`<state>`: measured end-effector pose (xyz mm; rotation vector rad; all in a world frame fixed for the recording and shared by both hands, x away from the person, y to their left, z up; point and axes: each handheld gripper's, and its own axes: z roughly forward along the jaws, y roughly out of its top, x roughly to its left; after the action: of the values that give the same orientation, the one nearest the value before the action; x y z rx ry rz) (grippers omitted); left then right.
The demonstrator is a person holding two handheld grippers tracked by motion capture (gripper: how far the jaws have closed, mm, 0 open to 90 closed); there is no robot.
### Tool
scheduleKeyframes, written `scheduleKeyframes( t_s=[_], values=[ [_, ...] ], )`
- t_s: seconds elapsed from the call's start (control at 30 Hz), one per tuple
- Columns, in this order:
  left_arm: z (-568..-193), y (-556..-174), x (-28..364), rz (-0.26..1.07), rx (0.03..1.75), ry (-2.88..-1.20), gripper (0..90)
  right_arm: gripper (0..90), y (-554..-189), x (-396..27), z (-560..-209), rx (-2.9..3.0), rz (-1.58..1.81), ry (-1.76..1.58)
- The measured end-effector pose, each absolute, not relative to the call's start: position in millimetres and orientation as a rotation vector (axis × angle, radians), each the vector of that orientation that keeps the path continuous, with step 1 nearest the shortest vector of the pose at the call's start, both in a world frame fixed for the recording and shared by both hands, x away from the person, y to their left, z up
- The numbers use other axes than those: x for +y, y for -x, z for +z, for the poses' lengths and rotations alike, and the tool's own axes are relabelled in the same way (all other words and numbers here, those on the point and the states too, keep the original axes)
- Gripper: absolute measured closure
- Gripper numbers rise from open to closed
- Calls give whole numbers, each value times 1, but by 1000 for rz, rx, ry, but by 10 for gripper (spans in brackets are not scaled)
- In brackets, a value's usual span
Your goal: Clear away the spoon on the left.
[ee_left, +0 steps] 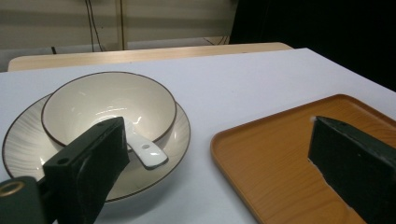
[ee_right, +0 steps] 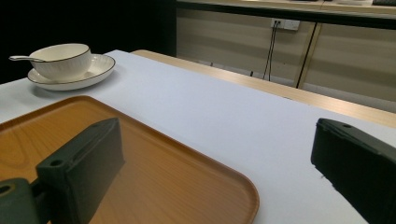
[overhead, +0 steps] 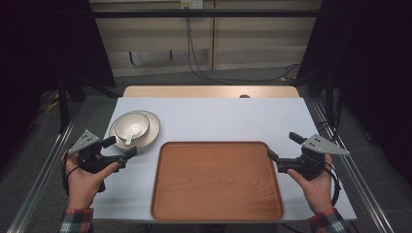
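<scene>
A cream bowl (overhead: 131,124) with a dark rim sits on a matching plate (overhead: 151,135) at the table's left, and a white spoon (overhead: 128,140) rests in it with its handle over the near rim. A wooden tray (overhead: 216,179) lies in the middle near the front edge. My left gripper (overhead: 120,148) is open just in front of the plate. In the left gripper view its jaws frame the bowl (ee_left: 109,105), spoon handle (ee_left: 147,151) and tray corner (ee_left: 261,158). My right gripper (overhead: 281,146) is open at the tray's right edge, nothing between its jaws.
A white sheet (overhead: 218,116) covers most of the table, with bare wood at the far edge (overhead: 209,91). Metal rails run along both sides. Cables hang by the wall behind. From the right gripper view the bowl (ee_right: 63,59) and plate stand far off beyond the tray (ee_right: 154,186).
</scene>
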<state>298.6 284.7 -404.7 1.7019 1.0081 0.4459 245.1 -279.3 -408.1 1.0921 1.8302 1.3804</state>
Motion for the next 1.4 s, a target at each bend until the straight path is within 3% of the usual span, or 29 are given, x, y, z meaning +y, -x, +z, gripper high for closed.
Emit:
scheduleKeyframes(
  t_s=[0.4, 0.5, 0.8, 1.2, 1.4],
  values=[
    [-412, -301, 286, 457, 1066, -1714, 144, 24, -245, -278, -409, 1831, 1391, -1092],
    [-414, -301, 286, 451, 1067, -1717, 225, 25, -245, -277, -409, 1826, 1384, -1098],
    [-416, -301, 288, 521, 1120, -1723, 242, 25, -245, -277, -409, 1842, 1381, -1082],
    [-424, -304, 288, 543, 1151, -1705, 340, 25, -245, -276, -409, 1838, 1387, -1078],
    [-428, -308, 289, 563, 1168, -1724, 444, 25, -245, -276, -408, 1839, 1392, -1081]
  ],
)
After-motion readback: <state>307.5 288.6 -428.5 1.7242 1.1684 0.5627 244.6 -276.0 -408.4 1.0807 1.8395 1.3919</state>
